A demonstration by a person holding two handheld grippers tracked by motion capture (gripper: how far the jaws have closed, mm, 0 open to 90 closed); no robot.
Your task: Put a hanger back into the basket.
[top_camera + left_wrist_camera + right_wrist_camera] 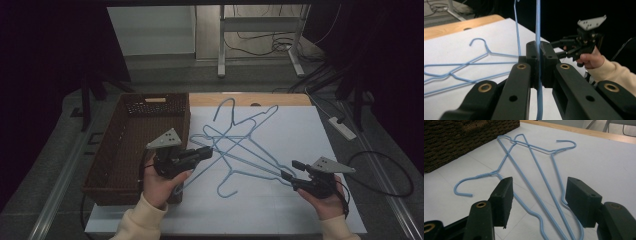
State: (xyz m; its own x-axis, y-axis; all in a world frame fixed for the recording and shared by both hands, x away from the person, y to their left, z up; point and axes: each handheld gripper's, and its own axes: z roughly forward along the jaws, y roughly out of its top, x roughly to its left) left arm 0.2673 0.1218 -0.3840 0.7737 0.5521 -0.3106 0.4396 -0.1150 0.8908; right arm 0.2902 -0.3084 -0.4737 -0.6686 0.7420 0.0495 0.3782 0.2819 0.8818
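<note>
My left gripper is shut on the thin wire of a blue hanger, which runs upright through the closed jaws, lifted off the mat. Two more blue wire hangers lie crossed on the white mat; one has its hook pointing toward the basket side. My right gripper hovers low over their lower ends, open, with the wires lying on the mat between its pads and untouched. The left gripper view also catches the right gripper farther off.
A brown wicker basket stands at the left edge of the mat, close beside my left hand. A wooden table edge runs behind the mat. Beyond the table are metal stand legs, cables and a power strip.
</note>
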